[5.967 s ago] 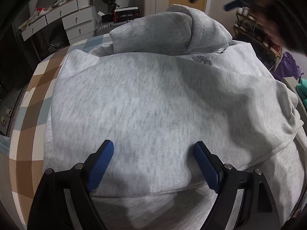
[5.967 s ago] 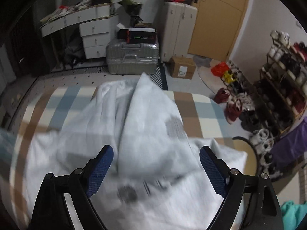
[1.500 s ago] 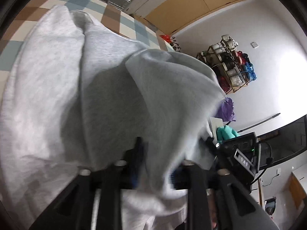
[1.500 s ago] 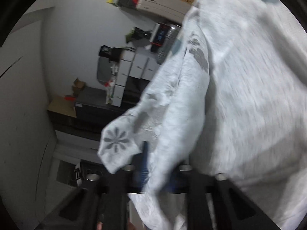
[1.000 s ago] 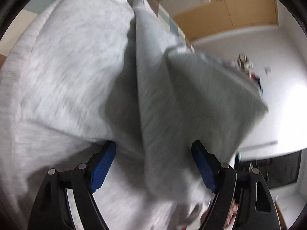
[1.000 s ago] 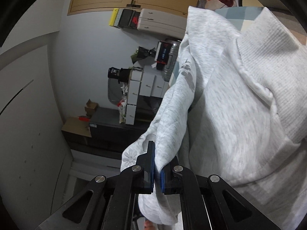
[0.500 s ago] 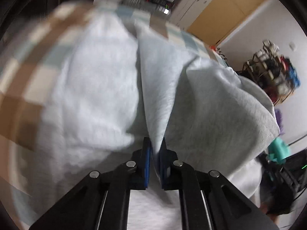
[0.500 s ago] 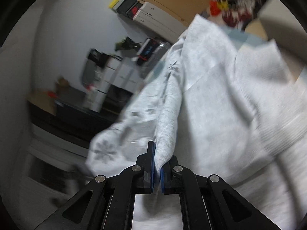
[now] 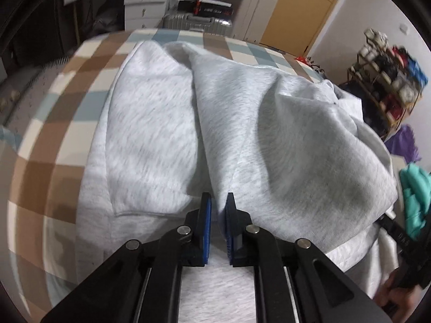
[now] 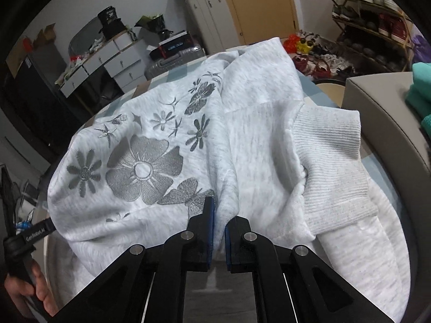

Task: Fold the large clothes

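In the left wrist view, a checked cover (image 9: 67, 86) is seen at the left of the frame; a grey sweatshirt (image 9: 150, 123) is spread over it across the centre; a fold of the cloth is pinched at lower centre by the left gripper (image 9: 216, 215), whose jaws have just been closing. In the right wrist view, a flower print (image 10: 140, 167) is shown at left centre; the fabric is clamped by the right gripper (image 10: 218, 224); a ribbed cuff (image 10: 334, 161) lies at the right.
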`<state>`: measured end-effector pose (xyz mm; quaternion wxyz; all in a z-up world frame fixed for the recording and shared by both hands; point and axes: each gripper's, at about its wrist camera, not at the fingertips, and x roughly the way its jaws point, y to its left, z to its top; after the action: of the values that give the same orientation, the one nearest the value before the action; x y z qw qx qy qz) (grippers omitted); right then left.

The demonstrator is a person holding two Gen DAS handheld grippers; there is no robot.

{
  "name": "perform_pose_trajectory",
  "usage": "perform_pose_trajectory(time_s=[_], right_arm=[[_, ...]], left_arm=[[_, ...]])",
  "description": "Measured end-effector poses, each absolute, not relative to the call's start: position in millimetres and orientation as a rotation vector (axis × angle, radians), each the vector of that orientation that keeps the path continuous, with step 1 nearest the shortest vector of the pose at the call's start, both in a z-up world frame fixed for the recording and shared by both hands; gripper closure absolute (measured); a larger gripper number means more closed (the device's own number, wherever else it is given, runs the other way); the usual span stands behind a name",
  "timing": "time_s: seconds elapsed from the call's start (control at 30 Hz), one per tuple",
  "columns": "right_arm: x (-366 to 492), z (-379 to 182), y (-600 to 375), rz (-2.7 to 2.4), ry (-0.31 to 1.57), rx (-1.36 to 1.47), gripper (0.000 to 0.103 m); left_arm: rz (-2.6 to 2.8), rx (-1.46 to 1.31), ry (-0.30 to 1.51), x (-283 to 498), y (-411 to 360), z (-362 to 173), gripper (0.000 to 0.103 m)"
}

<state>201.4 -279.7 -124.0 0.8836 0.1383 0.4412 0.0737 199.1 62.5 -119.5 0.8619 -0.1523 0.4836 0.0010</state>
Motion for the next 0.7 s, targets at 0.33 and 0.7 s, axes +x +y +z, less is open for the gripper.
perform_pose_trajectory(time_s=[0.33, 0.7], right_arm=[[160.4, -73.2, -293.6, -0.002, 0.720, 0.289, 0.044], [157.6, -75.8, -312.7, -0.048, 0.672, 0.342, 0.035]], left_arm=[[-0.181, -0.355, 0.731, 172.5, 48.0, -38.4, 0.086], [-0.392, -0.374, 1.030, 233.0, -20.2, -100.2, 0.084]])
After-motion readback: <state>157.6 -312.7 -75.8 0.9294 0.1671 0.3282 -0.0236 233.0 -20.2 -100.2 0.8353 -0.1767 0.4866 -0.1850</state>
